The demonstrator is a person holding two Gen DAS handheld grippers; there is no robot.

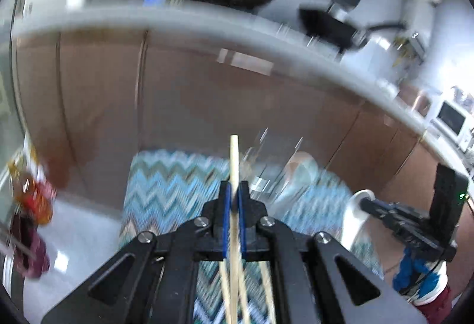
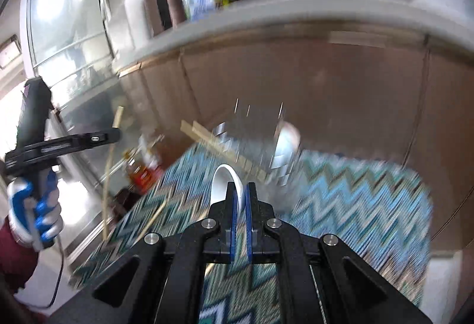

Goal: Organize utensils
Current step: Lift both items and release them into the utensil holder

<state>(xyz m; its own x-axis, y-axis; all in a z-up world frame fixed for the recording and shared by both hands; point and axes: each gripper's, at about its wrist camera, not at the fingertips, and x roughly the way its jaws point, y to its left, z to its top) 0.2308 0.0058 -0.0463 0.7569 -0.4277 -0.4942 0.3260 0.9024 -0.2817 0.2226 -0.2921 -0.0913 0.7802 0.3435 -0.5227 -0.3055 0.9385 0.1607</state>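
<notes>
My left gripper [image 1: 234, 190] is shut on a pale wooden chopstick [image 1: 234, 158] that sticks out past the fingertips; more chopsticks [image 1: 268, 288] show under the gripper. My right gripper [image 2: 240, 190] is shut on a white spoon [image 2: 223, 178], held above the zigzag mat [image 2: 340, 193]. In the left wrist view the right gripper [image 1: 394, 214] and its white spoon [image 1: 354, 214] appear at the right. In the right wrist view the left gripper [image 2: 97, 138] is at the left with a chopstick [image 2: 118, 116]. A blurred wire utensil rack [image 2: 257, 140] stands on the mat.
The blue-green zigzag mat [image 1: 166, 184] lies on the floor before brown cabinets [image 1: 207, 92]. A white counter [image 1: 177, 18] above carries dark pans and bottles. A sauce bottle [image 2: 139, 172] stands left of the mat. Both views are motion-blurred.
</notes>
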